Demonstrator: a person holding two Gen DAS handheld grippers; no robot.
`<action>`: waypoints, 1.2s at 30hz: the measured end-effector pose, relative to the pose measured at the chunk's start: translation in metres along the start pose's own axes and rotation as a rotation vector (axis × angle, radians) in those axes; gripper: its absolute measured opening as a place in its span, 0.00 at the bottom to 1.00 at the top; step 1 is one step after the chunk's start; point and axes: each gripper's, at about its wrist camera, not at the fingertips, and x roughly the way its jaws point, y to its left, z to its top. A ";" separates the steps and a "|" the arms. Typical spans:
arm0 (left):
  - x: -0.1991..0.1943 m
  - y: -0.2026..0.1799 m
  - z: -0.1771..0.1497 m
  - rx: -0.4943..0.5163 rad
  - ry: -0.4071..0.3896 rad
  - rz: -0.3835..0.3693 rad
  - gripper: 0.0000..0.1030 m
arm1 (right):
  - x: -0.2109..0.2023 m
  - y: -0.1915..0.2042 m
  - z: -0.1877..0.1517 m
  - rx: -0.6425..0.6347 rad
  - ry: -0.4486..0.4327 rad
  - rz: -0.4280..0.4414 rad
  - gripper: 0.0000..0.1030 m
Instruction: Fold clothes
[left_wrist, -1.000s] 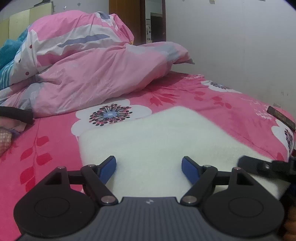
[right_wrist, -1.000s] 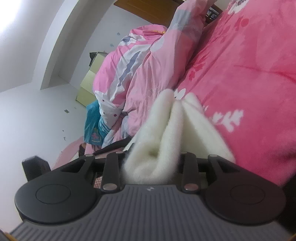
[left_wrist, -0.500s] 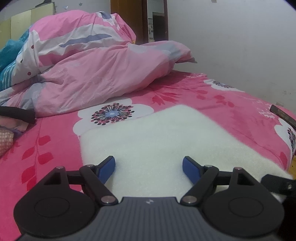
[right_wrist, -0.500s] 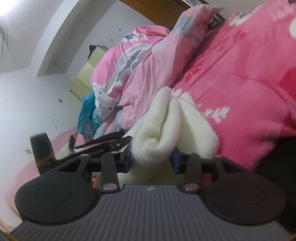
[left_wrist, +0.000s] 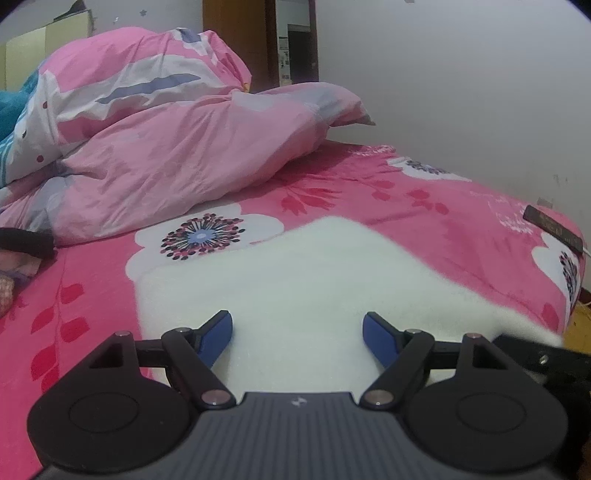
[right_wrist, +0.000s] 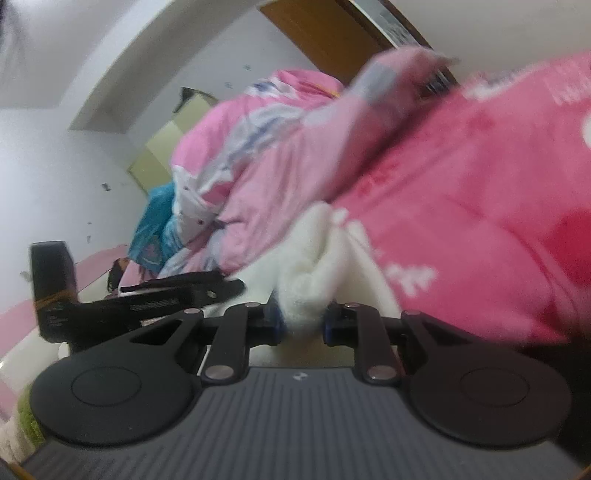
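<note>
One white fleece garment (left_wrist: 295, 280) lies on the bed (left_wrist: 443, 221) under two claws. The left claw (left_wrist: 297, 330) is spread over it — the right claw (right_wrist: 301, 317) is closing, pinching a bunched fold, seen only in its own view.

You're facing a bed (left_wrist: 461, 229) sitting against a white wall (left_wrist: 461, 92), a wooden door (left_wrist: 236, 40) standing behind.

The right wrist view is smeared by motion blur: the crumpled pink patterned duvet (right_wrist: 280, 155) and the pink floral bed sheet (right_wrist: 480, 206) lose their print there. The near part of the fluffy white fleece garment (right_wrist: 306, 291) is hidden behind the right hand-held gripper (right_wrist: 301, 325), whose blue pads are mostly buried in the fleece. In the left wrist view, the writing on a flat dark strip (left_wrist: 552, 229) is too small to read, and the garment's right corner is covered by black gripper parts.
</note>
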 end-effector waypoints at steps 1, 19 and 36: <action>0.001 -0.002 -0.001 0.009 -0.001 0.001 0.76 | 0.001 -0.007 -0.002 0.029 0.015 -0.006 0.17; 0.006 -0.002 -0.016 0.046 -0.063 -0.013 0.79 | -0.004 -0.043 0.045 0.177 0.119 0.113 0.46; 0.007 0.004 -0.023 0.016 -0.096 -0.052 0.79 | 0.079 -0.064 0.084 0.303 0.453 0.360 0.47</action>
